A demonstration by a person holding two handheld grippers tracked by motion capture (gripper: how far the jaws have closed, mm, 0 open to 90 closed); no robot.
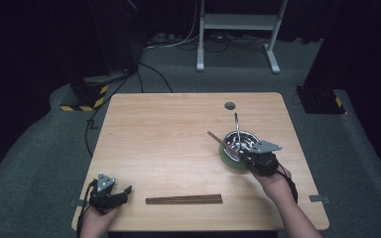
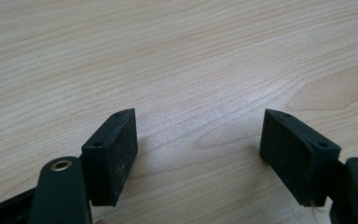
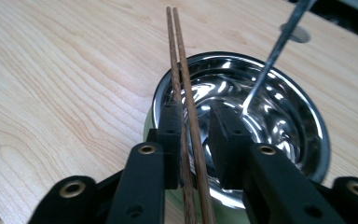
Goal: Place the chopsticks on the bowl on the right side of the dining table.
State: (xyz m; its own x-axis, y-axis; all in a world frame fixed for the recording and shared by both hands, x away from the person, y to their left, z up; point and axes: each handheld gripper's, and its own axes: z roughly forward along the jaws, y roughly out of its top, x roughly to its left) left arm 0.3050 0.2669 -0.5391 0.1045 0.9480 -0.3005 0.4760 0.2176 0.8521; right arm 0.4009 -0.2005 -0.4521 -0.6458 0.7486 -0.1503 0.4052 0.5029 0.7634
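The right claw is holding one chopstick pair over the steel bowl, a second pair is lying well short of the bowl, and the left claw is gaping empty.

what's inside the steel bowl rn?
A metal spoon leans in the steel bowl, handle over the far rim. The right tool holds a chopstick pair over the near rim, hiding part of the bottom.

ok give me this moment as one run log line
right gripper: over metal bowl, chopsticks between jaws, grip unclear | spoon: in bowl | left gripper: open, nothing held | second pair of chopsticks: flat on table
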